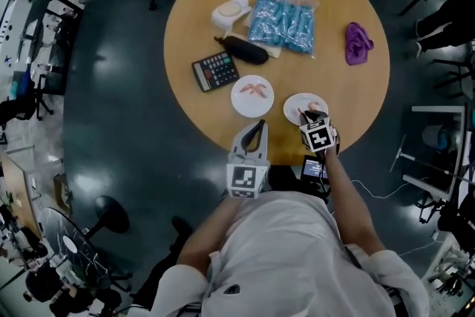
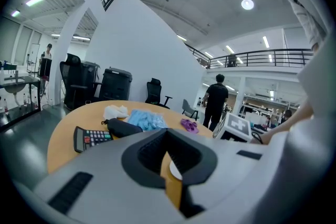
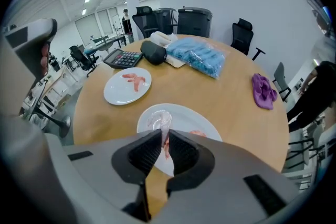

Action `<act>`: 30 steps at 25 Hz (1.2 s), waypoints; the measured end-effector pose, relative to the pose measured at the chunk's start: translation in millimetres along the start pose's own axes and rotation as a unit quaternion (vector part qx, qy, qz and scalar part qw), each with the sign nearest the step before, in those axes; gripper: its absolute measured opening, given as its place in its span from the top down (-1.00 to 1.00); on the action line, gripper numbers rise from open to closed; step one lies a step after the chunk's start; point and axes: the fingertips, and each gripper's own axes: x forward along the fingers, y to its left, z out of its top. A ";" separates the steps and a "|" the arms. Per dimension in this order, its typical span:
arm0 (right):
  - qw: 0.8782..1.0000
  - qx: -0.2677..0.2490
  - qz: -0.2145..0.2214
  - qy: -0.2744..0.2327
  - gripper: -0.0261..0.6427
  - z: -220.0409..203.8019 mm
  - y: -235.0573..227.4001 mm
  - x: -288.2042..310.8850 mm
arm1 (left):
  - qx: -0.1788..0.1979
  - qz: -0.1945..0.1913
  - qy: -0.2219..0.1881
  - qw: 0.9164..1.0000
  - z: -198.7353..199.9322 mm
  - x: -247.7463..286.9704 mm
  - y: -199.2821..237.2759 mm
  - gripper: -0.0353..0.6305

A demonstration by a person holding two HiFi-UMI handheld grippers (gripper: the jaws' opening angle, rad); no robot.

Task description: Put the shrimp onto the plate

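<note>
Two white plates sit near the front edge of the round wooden table (image 1: 185, 18). The left plate (image 1: 241, 104) carries a pink shrimp (image 1: 257, 90); in the right gripper view this plate (image 3: 115, 93) and its shrimp (image 3: 135, 80) lie further off. My right gripper (image 1: 312, 115) hovers over the right plate (image 1: 294, 105) and is shut on a pale shrimp (image 3: 160, 122) that hangs above that plate (image 3: 184, 115). Another shrimp (image 3: 198, 134) lies on the same plate. My left gripper (image 1: 261, 124) is shut on nothing, at the table's edge just below the left plate.
Further back stand a calculator (image 1: 215, 71), a black pouch (image 1: 246, 50), a bag of blue packets (image 1: 282, 24), a white bundle (image 1: 230, 10) and a purple cloth (image 1: 358, 42). Office chairs and desks ring the table. A person (image 2: 215, 99) stands far off.
</note>
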 end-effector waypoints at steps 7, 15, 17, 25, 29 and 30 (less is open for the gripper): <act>1.000 -0.012 0.001 -0.006 0.77 5.8 5.1 -3.4 | 0.001 0.000 0.000 1.000 -0.3 -1.5 0.6 0.87; 1.000 -0.023 0.003 -0.008 0.77 7.7 8.5 -6.5 | 0.002 0.004 -0.002 1.000 0.6 -3.4 -0.6 0.87; 0.999 -0.036 0.001 -0.009 0.77 10.7 9.3 -7.2 | 0.000 0.006 -0.001 1.000 0.0 -3.9 0.1 0.87; 0.998 -0.043 -0.007 -0.046 0.77 17.3 8.5 3.6 | -0.002 0.010 0.002 1.000 -2.0 -5.4 2.3 0.87; 0.996 -0.055 -0.014 -0.073 0.77 17.2 5.6 7.9 | 0.000 0.011 0.004 1.000 -2.9 -5.8 1.5 0.87; 0.996 -0.054 -0.014 -0.075 0.77 16.9 5.7 7.7 | 0.000 0.011 0.005 1.000 -3.6 -6.1 1.2 0.87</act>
